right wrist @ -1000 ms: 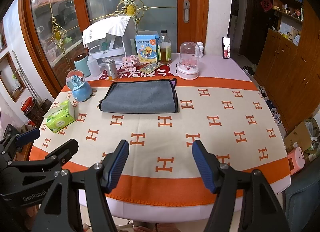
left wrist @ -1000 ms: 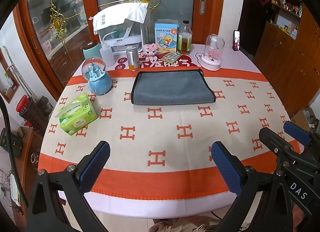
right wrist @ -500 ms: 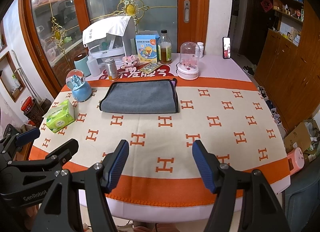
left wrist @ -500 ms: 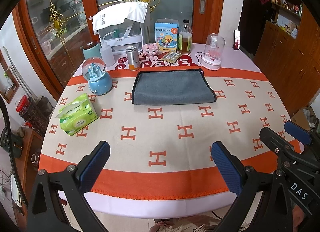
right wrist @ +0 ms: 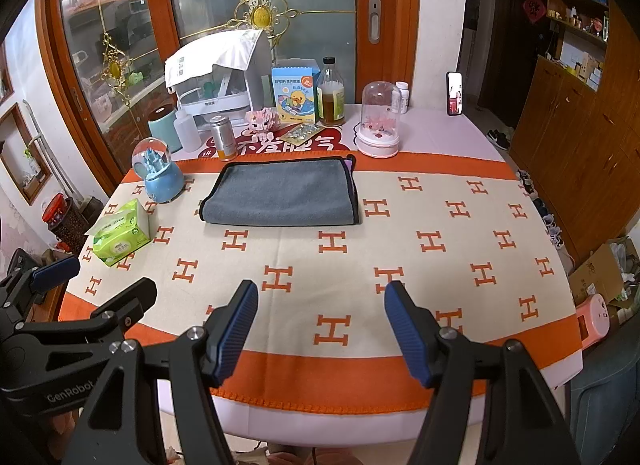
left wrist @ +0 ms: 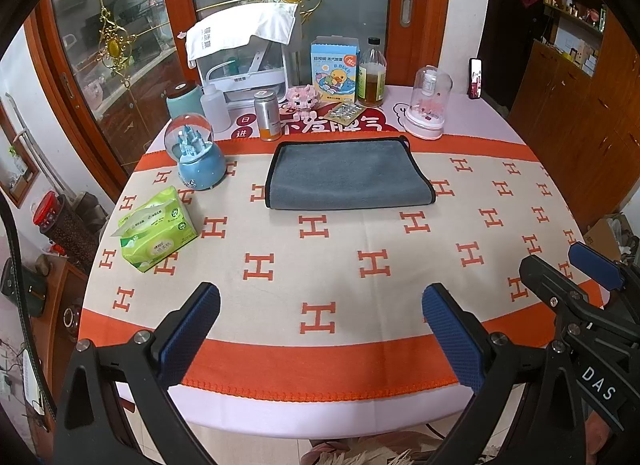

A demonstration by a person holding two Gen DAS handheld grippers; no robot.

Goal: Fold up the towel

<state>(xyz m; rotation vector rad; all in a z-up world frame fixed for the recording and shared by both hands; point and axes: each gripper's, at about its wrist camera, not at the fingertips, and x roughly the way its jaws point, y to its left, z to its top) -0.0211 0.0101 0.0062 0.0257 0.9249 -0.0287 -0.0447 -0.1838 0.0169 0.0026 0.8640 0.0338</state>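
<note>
Grey towel point(left wrist: 348, 175), black-edged, folded flat into a rectangle; lies at 12 o'clock on the table point(left wrist: 320, 413), far half. Cloth cream with orange H motifs and orange bands. Snow globe point(left wrist: 196, 157) and green tissue pack point(left wrist: 154, 235) at 10 o'clock. Glass doors behind, wooden cabinets right. Left hand-held gripper point(left wrist: 320, 329) and right hand-held gripper point(right wrist: 318, 329): both spread wide, empty, above the near edge.

The towel point(left wrist: 348, 175) lies on the tablecloth point(left wrist: 320, 265), snow globe point(left wrist: 196, 157) to its left, tissue pack point(left wrist: 154, 231) nearer
</note>
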